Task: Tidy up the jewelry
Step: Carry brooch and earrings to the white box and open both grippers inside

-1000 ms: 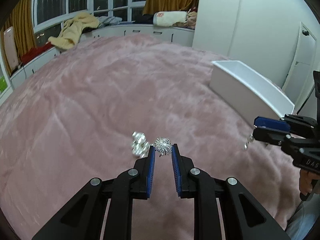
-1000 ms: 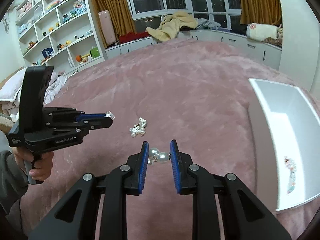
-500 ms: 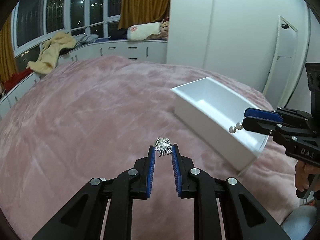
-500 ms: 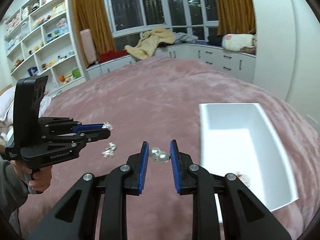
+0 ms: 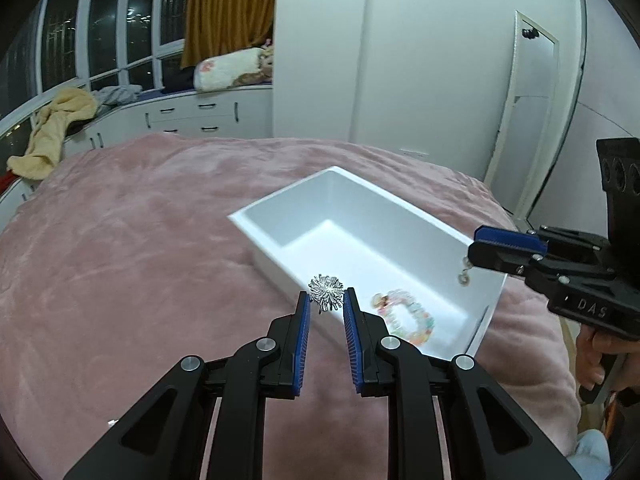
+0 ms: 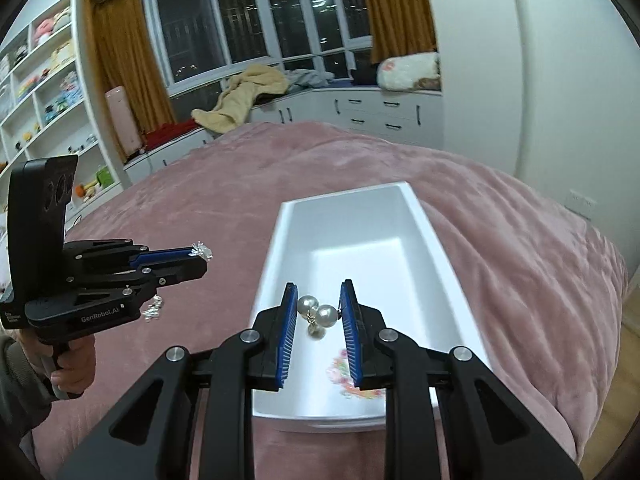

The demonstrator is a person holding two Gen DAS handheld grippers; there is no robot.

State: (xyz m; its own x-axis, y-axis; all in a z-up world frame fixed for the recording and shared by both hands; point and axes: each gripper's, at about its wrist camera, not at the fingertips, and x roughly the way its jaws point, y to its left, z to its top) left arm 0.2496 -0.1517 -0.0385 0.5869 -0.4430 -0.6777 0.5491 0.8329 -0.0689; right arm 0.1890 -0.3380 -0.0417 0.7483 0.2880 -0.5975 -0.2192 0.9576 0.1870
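White box: rests on the pink blanket of the bed; a pastel bead bracelet lies inside at its near end.
Left tool: clamped on a spiky silver brooch, held over the box's near wall.
Right tool: gripping a pearl earring above the box interior.
Blanket, left of box: small silver piece lies there, partly behind the left tool.
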